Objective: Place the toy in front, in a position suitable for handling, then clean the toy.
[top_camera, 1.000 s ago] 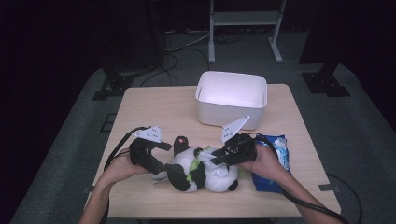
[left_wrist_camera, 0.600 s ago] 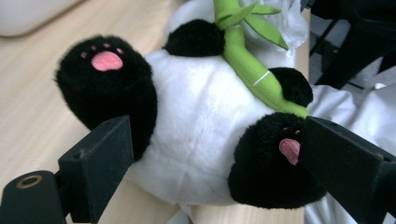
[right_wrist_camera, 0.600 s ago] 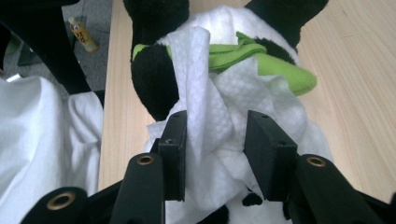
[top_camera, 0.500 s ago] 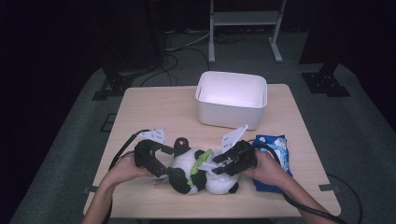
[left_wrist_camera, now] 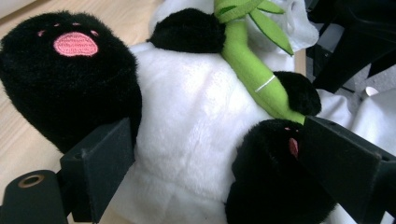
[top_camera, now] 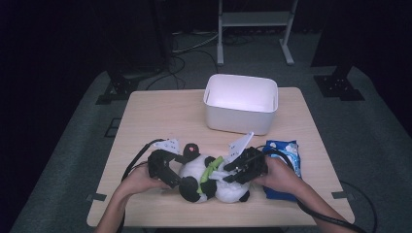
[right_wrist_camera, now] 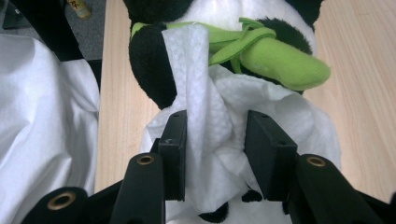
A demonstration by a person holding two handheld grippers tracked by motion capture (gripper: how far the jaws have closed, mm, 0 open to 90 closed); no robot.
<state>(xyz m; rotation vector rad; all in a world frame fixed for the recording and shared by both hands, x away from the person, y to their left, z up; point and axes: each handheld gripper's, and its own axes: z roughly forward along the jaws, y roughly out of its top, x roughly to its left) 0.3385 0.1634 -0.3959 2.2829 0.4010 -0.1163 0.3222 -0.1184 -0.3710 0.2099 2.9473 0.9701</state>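
A black-and-white plush panda toy point(top_camera: 204, 177) holding a green felt bamboo stalk point(left_wrist_camera: 254, 70) lay on its back near the front edge of the pale wooden table point(top_camera: 165, 116), between the two hand-held grippers. The left gripper point(top_camera: 163, 167) stood wide, its jaws set either side of the toy's white belly and lower black paw without visibly squeezing them; they had just been opening, with the panda between them. The right gripper point(top_camera: 243, 167) held a crumpled white tissue wipe point(right_wrist_camera: 212, 126) between its jaws, narrowed around a bunched fold of it, and the wipe lay draped over the toy just ahead of the jaw tips, under the tip of the bamboo. Those jaws had eased wider within the last second and then closed slightly. Just beside the right hand lay a blue plastic packet of wipes point(top_camera: 284, 155), and well beyond both grippers stood a white rectangular plastic bin point(top_camera: 240, 119)
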